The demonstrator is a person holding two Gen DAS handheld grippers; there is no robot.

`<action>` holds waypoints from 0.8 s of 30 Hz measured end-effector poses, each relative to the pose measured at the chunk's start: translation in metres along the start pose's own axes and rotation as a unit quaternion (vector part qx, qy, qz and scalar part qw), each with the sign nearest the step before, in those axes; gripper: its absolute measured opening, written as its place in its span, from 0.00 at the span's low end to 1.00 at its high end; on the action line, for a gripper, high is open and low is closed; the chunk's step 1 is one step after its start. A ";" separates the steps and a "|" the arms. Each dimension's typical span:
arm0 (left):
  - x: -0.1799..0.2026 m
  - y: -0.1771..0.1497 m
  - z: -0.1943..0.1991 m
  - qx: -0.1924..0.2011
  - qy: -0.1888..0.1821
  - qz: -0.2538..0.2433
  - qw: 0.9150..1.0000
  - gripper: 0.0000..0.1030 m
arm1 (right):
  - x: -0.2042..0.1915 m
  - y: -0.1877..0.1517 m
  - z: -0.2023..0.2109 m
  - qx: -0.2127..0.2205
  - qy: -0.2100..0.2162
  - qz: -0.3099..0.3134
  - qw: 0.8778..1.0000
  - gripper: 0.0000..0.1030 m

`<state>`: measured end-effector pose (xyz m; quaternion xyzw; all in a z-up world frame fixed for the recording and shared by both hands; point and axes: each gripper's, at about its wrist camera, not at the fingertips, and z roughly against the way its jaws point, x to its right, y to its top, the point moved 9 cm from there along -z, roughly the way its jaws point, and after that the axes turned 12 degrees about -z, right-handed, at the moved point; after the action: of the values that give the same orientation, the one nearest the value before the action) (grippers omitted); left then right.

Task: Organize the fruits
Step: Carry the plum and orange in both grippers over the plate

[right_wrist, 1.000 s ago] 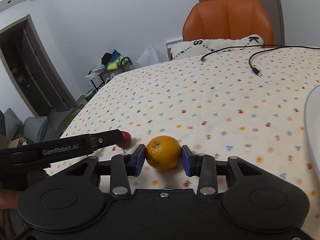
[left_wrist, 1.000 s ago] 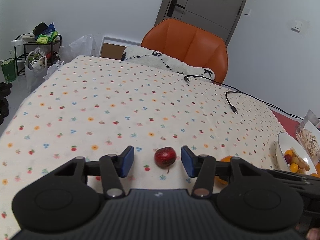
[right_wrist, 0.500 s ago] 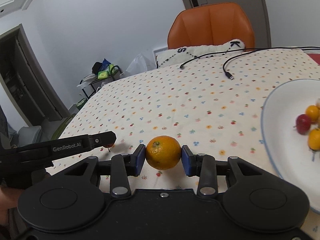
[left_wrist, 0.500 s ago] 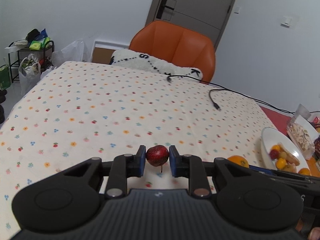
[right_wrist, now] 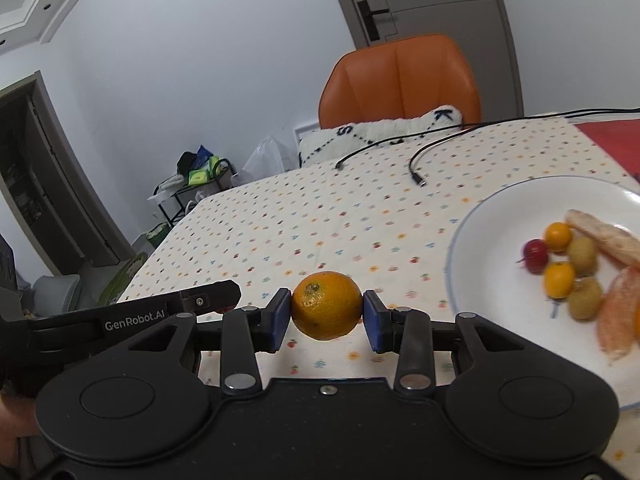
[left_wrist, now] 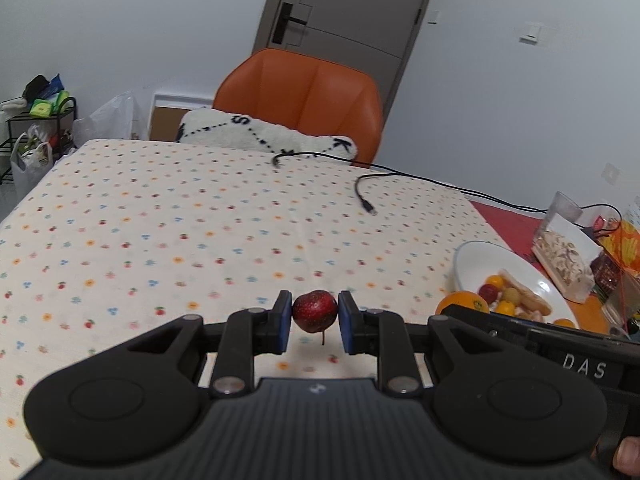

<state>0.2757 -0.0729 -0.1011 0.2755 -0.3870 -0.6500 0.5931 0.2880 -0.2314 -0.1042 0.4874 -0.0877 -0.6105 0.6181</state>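
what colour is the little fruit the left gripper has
Dark red fruit, clearest in the left wrist view.

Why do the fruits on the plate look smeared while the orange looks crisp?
Right wrist view: the orange, gripped by the right tool, is sharp; the plate fruits look blurred, probably by motion. Left wrist view: the red fruit in the left tool is sharp; fisheye bends the door frame.

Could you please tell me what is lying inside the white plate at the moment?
The white plate holds small orange, red and green-brown fruits plus peeled citrus segments. Its right part is out of frame.
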 end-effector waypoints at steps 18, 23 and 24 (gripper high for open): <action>0.061 0.007 -0.006 0.007 -0.031 -0.025 0.999 0.22 | 0.059 0.010 0.045 0.039 -0.029 -0.036 0.998 0.36; 0.080 0.007 -0.011 0.006 -0.042 -0.033 0.999 0.22 | 0.082 0.012 0.053 0.046 -0.048 -0.046 0.997 0.36; 0.083 0.006 -0.012 0.004 -0.043 -0.036 0.998 0.22 | 0.086 0.012 0.055 0.048 -0.052 -0.048 0.996 0.36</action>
<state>0.2768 -0.1566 -0.0942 0.2635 -0.4051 -0.6806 0.5507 0.2785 -0.3336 -0.1096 0.4879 -0.1253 -0.6587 0.5589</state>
